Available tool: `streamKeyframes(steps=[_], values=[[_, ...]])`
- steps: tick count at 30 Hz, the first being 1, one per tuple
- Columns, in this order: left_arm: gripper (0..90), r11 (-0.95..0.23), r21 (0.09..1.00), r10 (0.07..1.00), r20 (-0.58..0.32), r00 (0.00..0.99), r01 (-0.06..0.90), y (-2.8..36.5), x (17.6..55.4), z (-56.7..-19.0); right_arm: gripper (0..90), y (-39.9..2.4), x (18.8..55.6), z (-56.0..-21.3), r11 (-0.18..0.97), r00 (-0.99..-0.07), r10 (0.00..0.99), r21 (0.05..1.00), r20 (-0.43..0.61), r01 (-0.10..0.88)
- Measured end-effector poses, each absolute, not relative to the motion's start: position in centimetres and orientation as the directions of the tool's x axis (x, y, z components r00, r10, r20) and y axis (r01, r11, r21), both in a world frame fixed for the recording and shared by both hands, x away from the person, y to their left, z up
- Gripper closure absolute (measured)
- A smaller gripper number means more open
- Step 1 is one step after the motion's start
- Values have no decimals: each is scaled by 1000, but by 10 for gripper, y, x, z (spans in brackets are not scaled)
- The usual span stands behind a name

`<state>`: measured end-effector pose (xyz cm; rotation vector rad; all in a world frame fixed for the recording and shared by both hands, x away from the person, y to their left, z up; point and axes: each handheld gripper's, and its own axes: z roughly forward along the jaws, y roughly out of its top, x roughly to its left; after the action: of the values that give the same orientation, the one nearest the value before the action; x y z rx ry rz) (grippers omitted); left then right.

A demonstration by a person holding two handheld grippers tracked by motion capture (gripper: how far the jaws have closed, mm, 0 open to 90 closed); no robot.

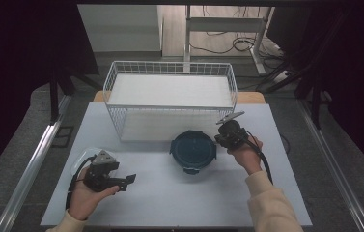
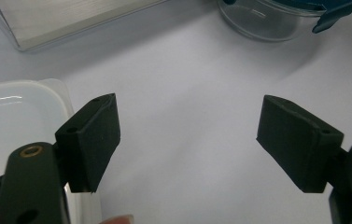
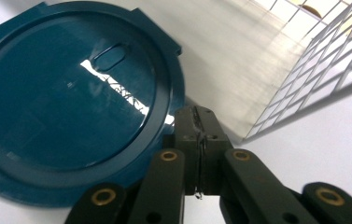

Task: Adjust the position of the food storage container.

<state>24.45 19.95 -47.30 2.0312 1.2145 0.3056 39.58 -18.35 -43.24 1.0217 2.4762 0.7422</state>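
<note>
At lower left, the left gripper (image 1: 130,180) rests released beside a clear lid (image 1: 84,157). At centre sits the blue-lidded container (image 1: 192,149); just right of it, the right gripper (image 1: 218,137) is clenched at its rim, a flap apparently pinched.

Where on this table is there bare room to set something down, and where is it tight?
Bare: the near strip of table between the two forearms, and the far-left corner beside the wire basket. Tight: around the blue-lidded container, with the right gripper at its rim and the basket just behind. The left gripper and clear lid take the near left.
</note>
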Motion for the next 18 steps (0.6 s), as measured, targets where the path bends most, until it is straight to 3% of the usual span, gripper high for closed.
streamKeyframes(steps=[18], values=[[211, -283, 691, 836, -162, 524, 666, 200, 245, -475, 895, -158, 422, -449, 695, -714, 662, 542, -227, 472]])
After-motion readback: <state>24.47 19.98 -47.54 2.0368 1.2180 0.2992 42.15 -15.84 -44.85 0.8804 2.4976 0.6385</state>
